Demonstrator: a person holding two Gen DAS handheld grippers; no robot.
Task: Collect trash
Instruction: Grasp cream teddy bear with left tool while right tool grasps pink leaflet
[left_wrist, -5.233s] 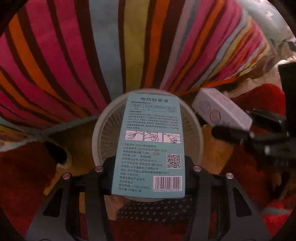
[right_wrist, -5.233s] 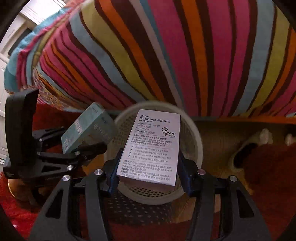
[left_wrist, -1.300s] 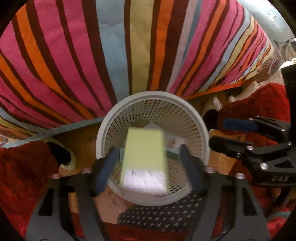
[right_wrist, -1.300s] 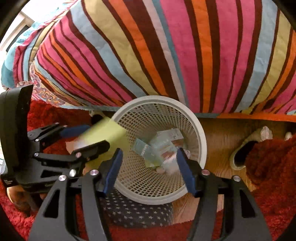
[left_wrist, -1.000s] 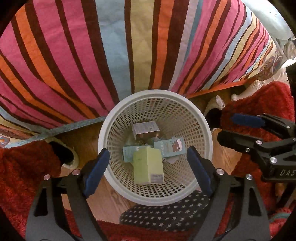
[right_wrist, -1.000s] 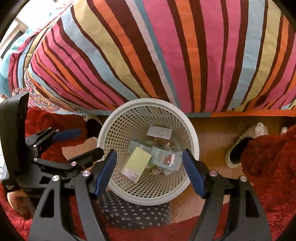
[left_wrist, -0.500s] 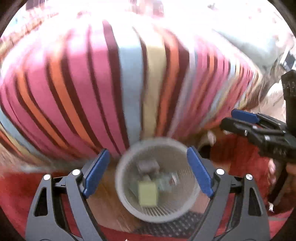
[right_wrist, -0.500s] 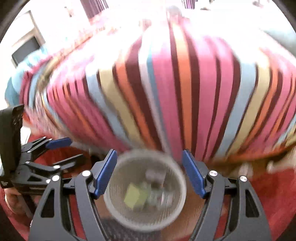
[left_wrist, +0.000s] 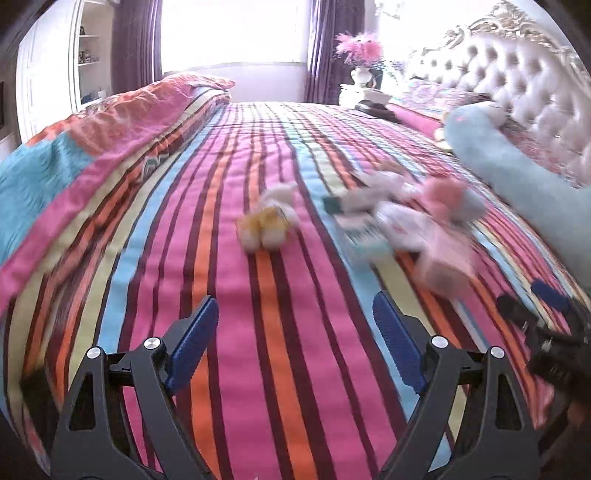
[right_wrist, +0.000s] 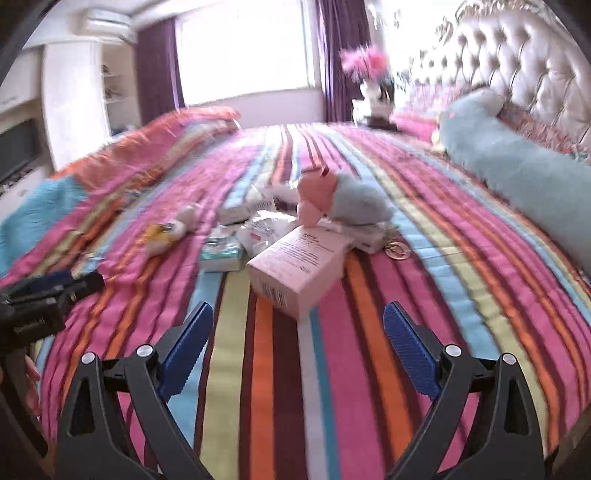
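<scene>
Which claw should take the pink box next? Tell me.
Right. The right claw is open and faces the pink box straight ahead; from the left claw, the box lies off to its right.

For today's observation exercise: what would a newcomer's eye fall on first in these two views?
The striped bedspread fills both views in pink, orange, blue and yellow. At its middle lies a heap of cartons and wrappers, the pink box nearest, just ahead of the open right gripper. The open left gripper hovers empty over bare stripes, short of a small plush toy.

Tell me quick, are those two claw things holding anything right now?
Left gripper: open, holding nothing, above the striped bed.
Right gripper: open, holding nothing, pointed at the pink box.
</scene>
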